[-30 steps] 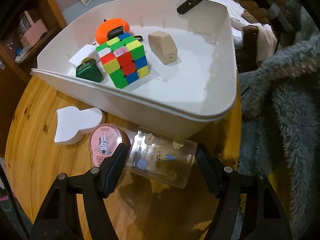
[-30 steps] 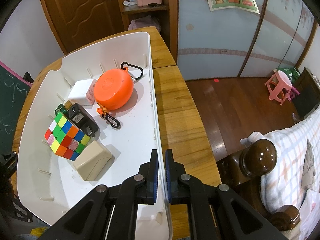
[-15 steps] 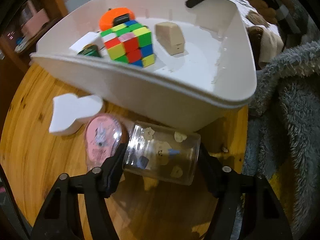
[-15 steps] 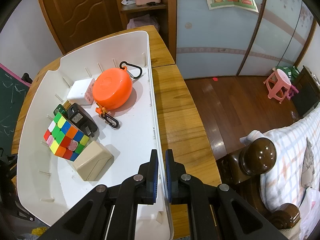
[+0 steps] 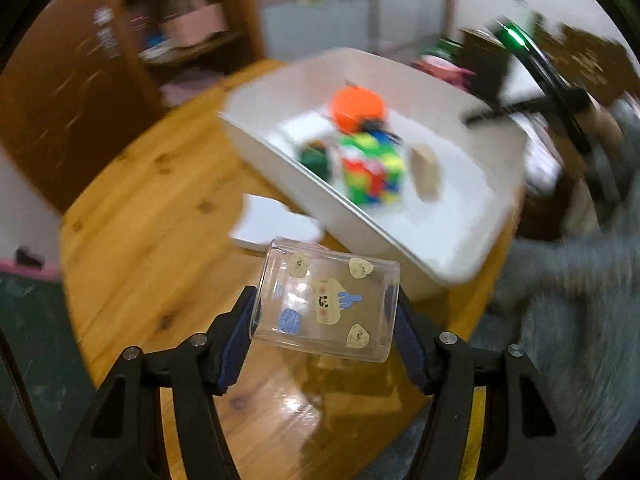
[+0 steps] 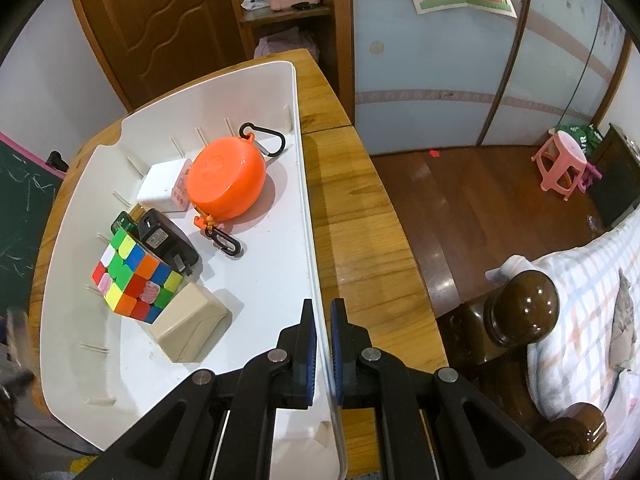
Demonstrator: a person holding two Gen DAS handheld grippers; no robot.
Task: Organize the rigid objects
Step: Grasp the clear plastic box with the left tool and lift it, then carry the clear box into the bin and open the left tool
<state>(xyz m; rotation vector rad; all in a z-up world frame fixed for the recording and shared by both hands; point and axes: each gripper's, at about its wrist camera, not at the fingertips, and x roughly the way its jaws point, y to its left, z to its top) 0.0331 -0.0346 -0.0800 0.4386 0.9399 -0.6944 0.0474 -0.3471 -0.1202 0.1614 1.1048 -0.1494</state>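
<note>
My left gripper (image 5: 326, 316) is shut on a clear glass cup (image 5: 326, 300) with cartoon stickers, held sideways above the wooden table. The white bin (image 5: 372, 236) lies beyond it, blurred. My right gripper (image 6: 323, 344) is shut on the bin's rim (image 6: 310, 216). Inside the bin are a colour cube (image 6: 134, 276), a beige block (image 6: 190, 328), an orange round case (image 6: 226, 178), a black adapter (image 6: 166, 242), a white box (image 6: 164, 184) and a green item (image 6: 122, 222).
A white foam piece (image 5: 272, 224) lies on the round wooden table (image 5: 152, 220) beside the bin. A grey fleece sleeve (image 5: 560, 288) is on the right. A wooden bedpost (image 6: 520, 312) and bed stand right of the table, with a pink stool (image 6: 562, 164) beyond.
My left gripper has lifted the glass cup off the table and swung left, away from the pink round item. The view is motion-blurred. The right gripper keeps hold of the bin rim.
</note>
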